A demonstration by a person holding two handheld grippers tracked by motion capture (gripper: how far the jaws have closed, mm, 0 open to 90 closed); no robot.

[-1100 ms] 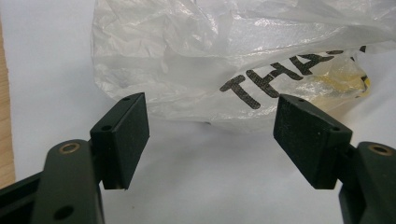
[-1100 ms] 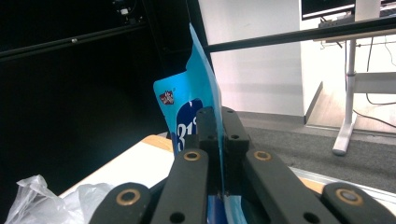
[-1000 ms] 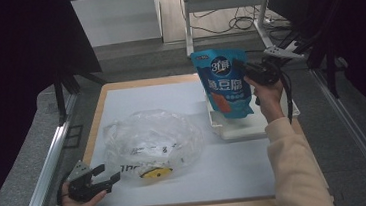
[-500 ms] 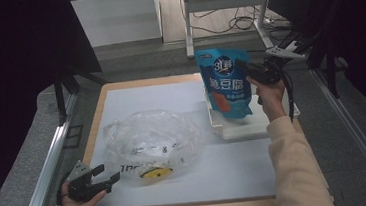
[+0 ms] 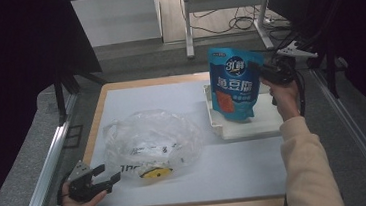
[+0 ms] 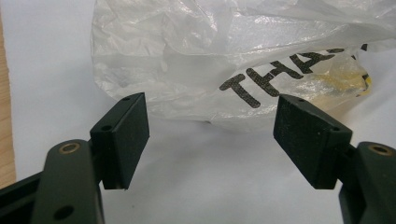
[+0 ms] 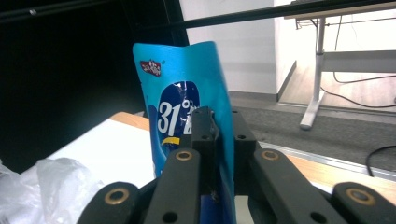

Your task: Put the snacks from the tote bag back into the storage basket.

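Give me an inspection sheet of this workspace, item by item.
Surface: white board in a wooden frame.
Job's things: blue pouch held upright, its bottom on the white tray; clear plastic bag lying crumpled on the board.
Clutter: nothing seen.
Grippers: right gripper clamped on the pouch's edge, its jaws having just been opening a little; left gripper open, short of the bag, nothing between its jaws.
Cables: black cables on the floor behind the table.
Surroundings: white desk legs, dark screens at both sides.
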